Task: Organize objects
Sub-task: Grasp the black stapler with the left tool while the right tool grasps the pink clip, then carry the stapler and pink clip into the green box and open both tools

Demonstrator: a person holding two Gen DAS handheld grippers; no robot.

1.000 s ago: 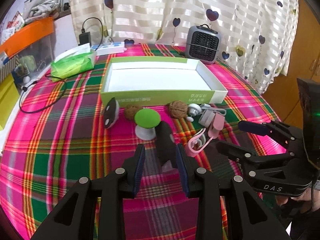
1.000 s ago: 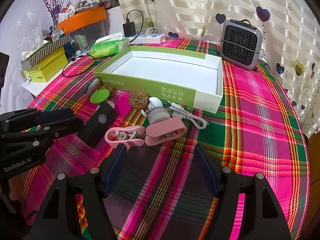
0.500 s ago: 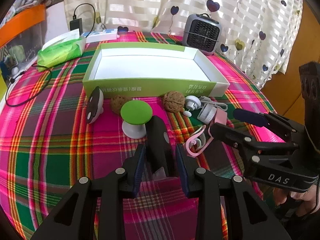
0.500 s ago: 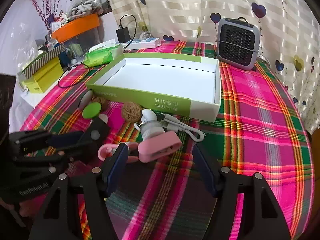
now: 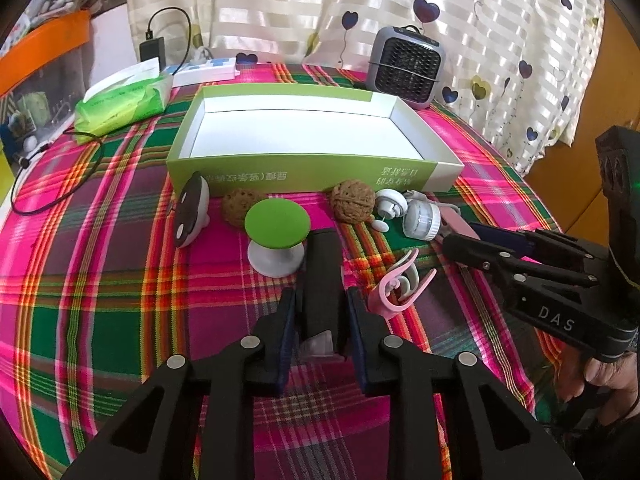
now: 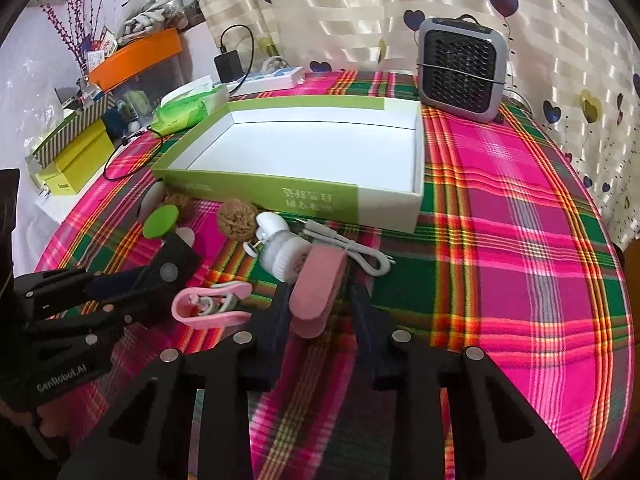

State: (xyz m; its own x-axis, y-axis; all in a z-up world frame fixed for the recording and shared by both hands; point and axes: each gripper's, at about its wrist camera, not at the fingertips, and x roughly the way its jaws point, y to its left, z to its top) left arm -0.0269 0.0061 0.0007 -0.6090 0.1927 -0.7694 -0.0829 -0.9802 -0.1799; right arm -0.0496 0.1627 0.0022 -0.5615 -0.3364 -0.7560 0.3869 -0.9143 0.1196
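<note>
A green and white open box (image 5: 304, 128) stands on the plaid table, also in the right wrist view (image 6: 304, 152). In front of it lie a green-capped mushroom stand (image 5: 276, 236), two walnuts (image 5: 352, 202), a white brush head (image 5: 420, 220), a pink clip (image 5: 396, 284) and a black bar (image 5: 322, 268). My left gripper (image 5: 320, 312) is shut on the black bar, resting on the table. My right gripper (image 6: 316, 308) is open, its fingers on either side of a pink handle (image 6: 316, 288).
A grey fan heater (image 5: 404, 66) stands behind the box on the right. A green tissue pack (image 5: 120, 100), a power strip (image 5: 204, 70) and a black cable (image 5: 52, 184) lie at the back left. Yellow boxes (image 6: 72, 156) stand off the left edge.
My left gripper has closed in on the black bar. My right gripper has moved forward until its fingers flank the pink handle.
</note>
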